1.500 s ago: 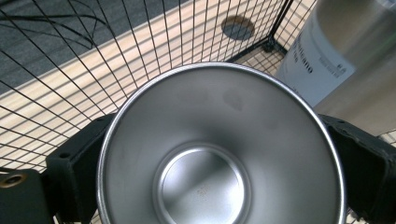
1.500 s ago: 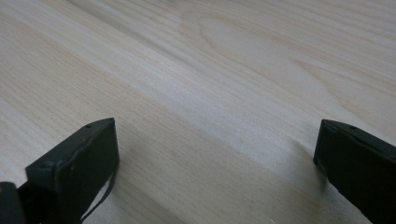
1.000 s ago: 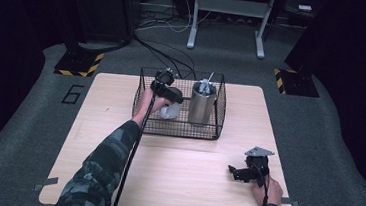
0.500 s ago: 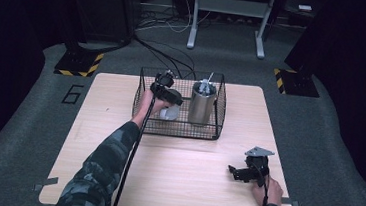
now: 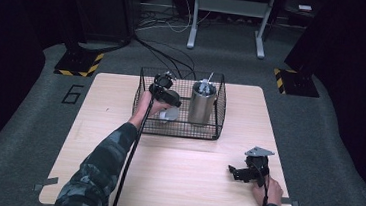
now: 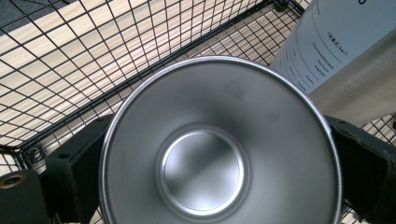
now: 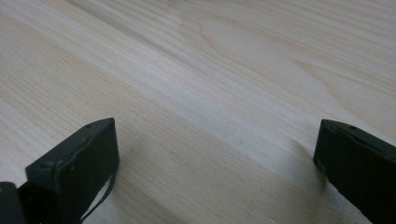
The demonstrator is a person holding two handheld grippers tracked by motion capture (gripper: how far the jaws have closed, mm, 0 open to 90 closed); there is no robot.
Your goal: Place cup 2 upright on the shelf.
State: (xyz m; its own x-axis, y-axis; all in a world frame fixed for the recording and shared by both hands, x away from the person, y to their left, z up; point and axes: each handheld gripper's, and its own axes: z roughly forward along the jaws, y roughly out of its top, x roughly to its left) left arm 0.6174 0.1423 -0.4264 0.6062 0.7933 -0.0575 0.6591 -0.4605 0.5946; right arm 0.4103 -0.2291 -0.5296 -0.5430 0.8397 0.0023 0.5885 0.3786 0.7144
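Two tongs | left tongs (image 6: 205, 186) clamp steel cup (image 6: 219, 154) inside wire basket (image 5: 141, 124) | right tongs (image 7: 215, 172) spread, on table (image 7: 233, 70)

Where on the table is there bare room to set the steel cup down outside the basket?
Bare wood lies left of the wire basket, and in front of it, between the basket and the right gripper. Inside, it is crowded: the steel cup, between the left gripper jaws, sits beside the tall steel canister.
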